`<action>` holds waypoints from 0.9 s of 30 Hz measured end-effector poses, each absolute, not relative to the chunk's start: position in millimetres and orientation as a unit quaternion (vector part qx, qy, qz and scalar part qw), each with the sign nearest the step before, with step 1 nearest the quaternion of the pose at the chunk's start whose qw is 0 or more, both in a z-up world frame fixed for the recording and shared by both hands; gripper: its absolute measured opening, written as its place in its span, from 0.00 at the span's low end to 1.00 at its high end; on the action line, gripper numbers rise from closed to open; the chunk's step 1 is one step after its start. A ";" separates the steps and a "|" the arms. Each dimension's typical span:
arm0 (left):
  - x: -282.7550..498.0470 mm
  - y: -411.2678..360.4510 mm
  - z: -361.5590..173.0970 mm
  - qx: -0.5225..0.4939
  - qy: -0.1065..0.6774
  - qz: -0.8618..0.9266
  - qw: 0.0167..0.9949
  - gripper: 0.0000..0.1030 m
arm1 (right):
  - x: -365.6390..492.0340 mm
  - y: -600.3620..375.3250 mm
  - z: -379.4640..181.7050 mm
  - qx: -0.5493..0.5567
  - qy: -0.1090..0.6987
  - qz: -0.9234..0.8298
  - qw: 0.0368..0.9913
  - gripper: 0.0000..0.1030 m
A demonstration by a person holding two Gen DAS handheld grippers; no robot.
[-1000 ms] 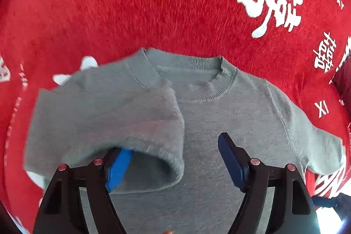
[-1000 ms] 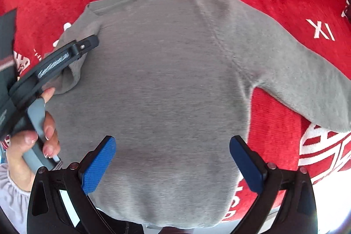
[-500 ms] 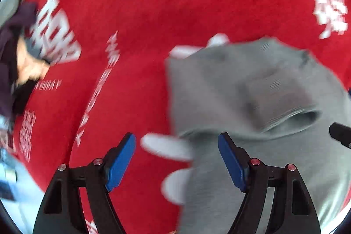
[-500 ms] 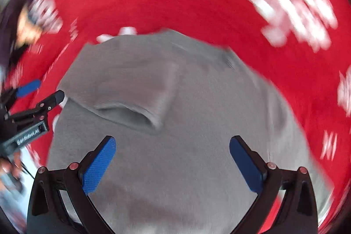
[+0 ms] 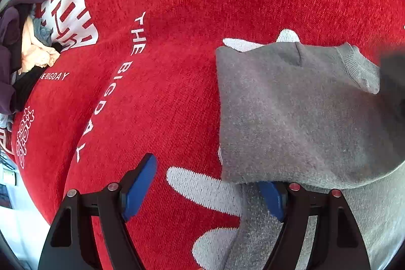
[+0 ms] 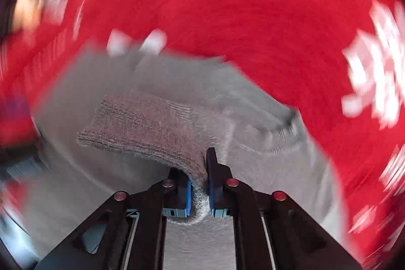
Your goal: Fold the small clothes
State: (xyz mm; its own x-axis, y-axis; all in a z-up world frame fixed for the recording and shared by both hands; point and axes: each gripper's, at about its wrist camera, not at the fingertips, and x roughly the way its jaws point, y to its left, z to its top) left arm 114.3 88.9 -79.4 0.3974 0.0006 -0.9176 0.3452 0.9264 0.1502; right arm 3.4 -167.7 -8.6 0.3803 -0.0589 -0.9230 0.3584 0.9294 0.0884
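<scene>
Right claw (image 6: 198, 190) had just closed, pinching the ribbed cuff (image 6: 141, 128) of the grey sweater (image 5: 303, 113) above its body. Left claw (image 5: 207, 189) stood wide, holding nothing, straddling the sweater's edge. Sweater lay on the red table cloth (image 5: 202, 4), one sleeve folded in; the second sleeve and body folds judged outstanding. Both claws pointed steeply down.

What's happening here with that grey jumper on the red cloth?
A person is folding a small grey sweater on a red cloth printed with white lettering, using a handheld gripper in each hand. The right gripper has just closed and is now clamped on a ribbed cuff of the sweater. The left gripper is open at the sweater's edge, holding nothing, where one sleeve is folded across the body. A pile of other clothes waits at the far left.
</scene>
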 end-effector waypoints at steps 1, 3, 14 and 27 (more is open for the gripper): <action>114.1 88.9 -79.6 0.162 0.538 -0.107 0.820 0.76 | -8.0 -185.2 -6.9 0.185 0.528 -0.143 0.816 0.10; 113.1 88.1 -79.9 0.169 0.534 -0.110 0.821 0.76 | -38.3 -220.1 -14.4 0.277 0.510 -0.178 0.795 0.10; 119.1 86.3 -79.8 0.194 0.533 -0.103 0.817 0.90 | -119.2 -294.7 -67.8 0.545 0.445 -0.188 0.685 0.18; 109.5 119.6 -58.7 0.170 0.575 -0.135 0.789 0.90 | -142.1 -312.3 -56.6 0.442 0.489 -0.216 0.720 0.10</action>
State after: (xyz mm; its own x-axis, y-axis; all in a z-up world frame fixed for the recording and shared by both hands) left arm 109.5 119.6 -58.7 0.3027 -0.0173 -0.9529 0.4093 0.9053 0.1135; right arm -142.1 -312.3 -56.6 0.4288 0.1212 -0.8952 0.7435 0.5156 0.4260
